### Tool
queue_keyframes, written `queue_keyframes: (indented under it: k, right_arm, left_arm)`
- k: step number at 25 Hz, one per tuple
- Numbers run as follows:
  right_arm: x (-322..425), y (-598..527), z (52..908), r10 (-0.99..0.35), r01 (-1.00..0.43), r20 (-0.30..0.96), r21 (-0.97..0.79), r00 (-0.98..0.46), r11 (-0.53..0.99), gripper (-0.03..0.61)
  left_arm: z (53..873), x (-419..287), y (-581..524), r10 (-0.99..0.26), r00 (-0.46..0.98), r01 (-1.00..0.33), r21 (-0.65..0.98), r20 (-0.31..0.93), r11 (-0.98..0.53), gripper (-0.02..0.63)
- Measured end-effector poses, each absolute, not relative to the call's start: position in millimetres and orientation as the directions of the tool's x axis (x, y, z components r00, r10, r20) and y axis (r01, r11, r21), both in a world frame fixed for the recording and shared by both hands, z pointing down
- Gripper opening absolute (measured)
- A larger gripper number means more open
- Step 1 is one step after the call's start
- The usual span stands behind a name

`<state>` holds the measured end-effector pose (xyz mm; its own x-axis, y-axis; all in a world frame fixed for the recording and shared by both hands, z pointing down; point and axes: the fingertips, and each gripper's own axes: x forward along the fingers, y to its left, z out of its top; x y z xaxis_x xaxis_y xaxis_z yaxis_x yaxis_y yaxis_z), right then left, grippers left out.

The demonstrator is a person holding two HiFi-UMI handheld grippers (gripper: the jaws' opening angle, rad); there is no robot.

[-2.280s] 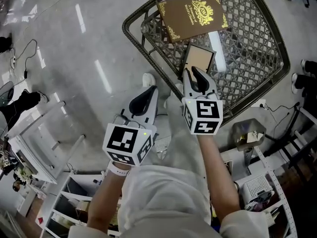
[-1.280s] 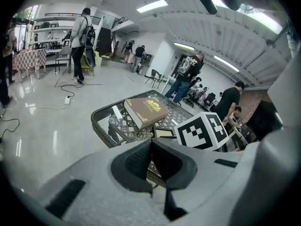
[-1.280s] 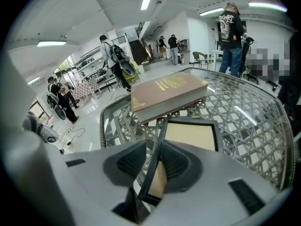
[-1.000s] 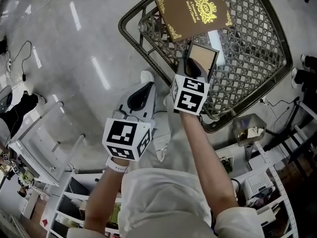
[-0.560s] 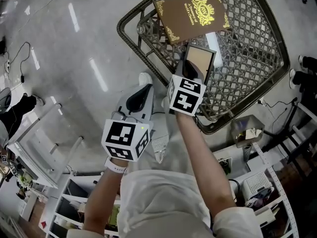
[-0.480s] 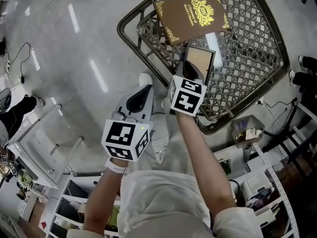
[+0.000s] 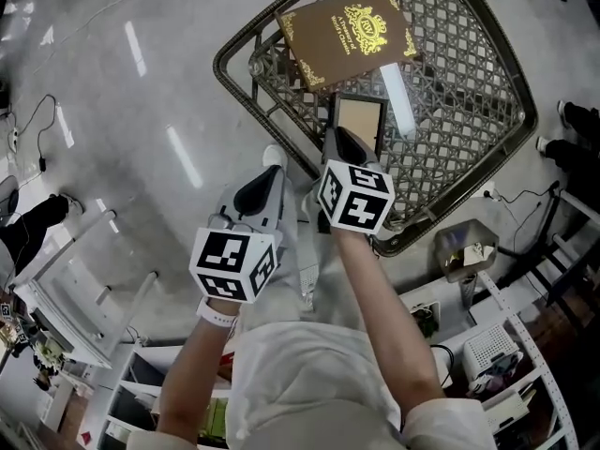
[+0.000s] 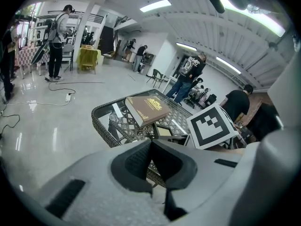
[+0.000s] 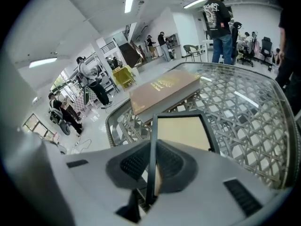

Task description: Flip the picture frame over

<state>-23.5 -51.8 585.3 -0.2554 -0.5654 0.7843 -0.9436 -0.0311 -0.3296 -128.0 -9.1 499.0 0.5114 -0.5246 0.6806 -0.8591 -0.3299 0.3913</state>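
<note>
Since the picture frame [image 7: 357, 122] looks light, stiff and probably glazed, I am treating it as fragile and gripping it only by its thin dark border, never the pale panel. My right gripper [image 9: 151, 161] is pinching that border along the frame's left edge, jaws closed down to its thickness. The frame is sitting just ahead of the jaws, over the lattice table [image 7: 459, 92], just beside the brown book [image 7: 344, 34]; whether its far edge is resting there, I cannot tell. My left gripper [image 8: 151, 159] is hanging off the table's edge, jaws together on nothing.
</note>
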Motion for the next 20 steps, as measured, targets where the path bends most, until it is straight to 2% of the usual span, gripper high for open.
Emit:
queue_keyframes:
  k: [20]
  right_arm:
    - [-12.9,-43.8,531.7,-0.628,-0.763,0.584,-0.646,-0.515,0.025,0.054]
  left_arm:
    - [497.3,-94.9,-6.3,-0.51,0.529,-0.847,0.384,0.678,-0.369,0.025]
